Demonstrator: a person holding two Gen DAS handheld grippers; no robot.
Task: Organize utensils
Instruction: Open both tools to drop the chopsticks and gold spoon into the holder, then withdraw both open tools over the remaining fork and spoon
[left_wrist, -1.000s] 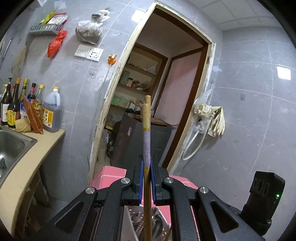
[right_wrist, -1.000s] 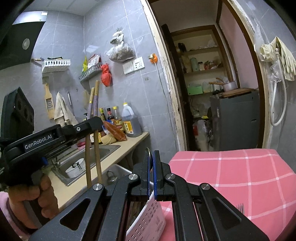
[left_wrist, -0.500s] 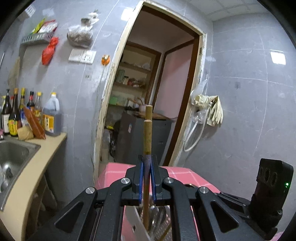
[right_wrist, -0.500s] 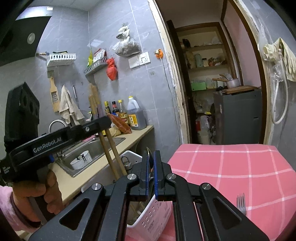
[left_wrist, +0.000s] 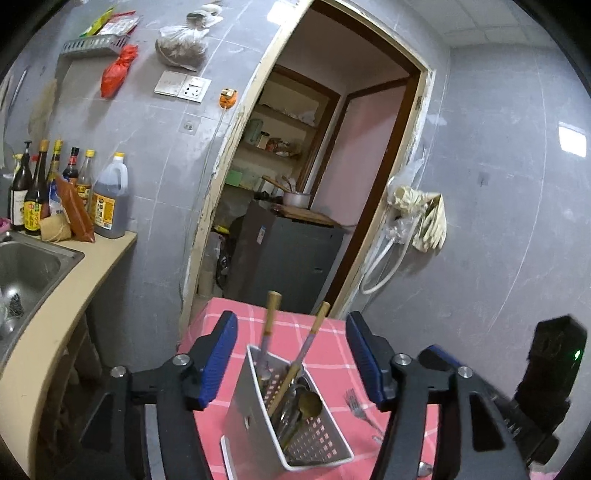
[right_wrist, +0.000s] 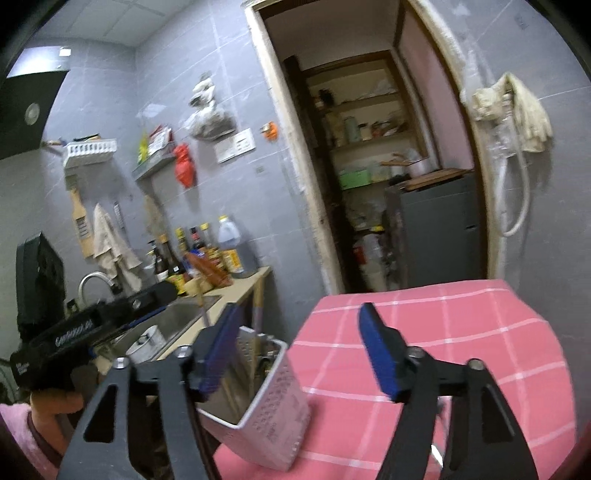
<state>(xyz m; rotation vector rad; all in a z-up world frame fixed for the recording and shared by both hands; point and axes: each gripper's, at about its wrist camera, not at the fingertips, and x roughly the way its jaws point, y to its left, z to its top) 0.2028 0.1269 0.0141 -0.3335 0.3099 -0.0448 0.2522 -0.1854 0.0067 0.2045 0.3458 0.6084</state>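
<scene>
A white perforated utensil holder stands on the pink checked table. It holds two wooden chopsticks and several metal spoons. My left gripper is open and empty, just above the holder, jaws either side of the chopsticks. A fork lies on the cloth right of the holder. In the right wrist view the holder sits low at left, and my right gripper is open and empty above it. The left gripper shows at far left.
A counter with a steel sink and several bottles runs along the left. A doorway with a dark cabinet lies behind the table. Gloves hang on the right wall.
My left gripper opened and let go of the chopsticks, which now stand in the holder. My right gripper opened off the holder's rim.
</scene>
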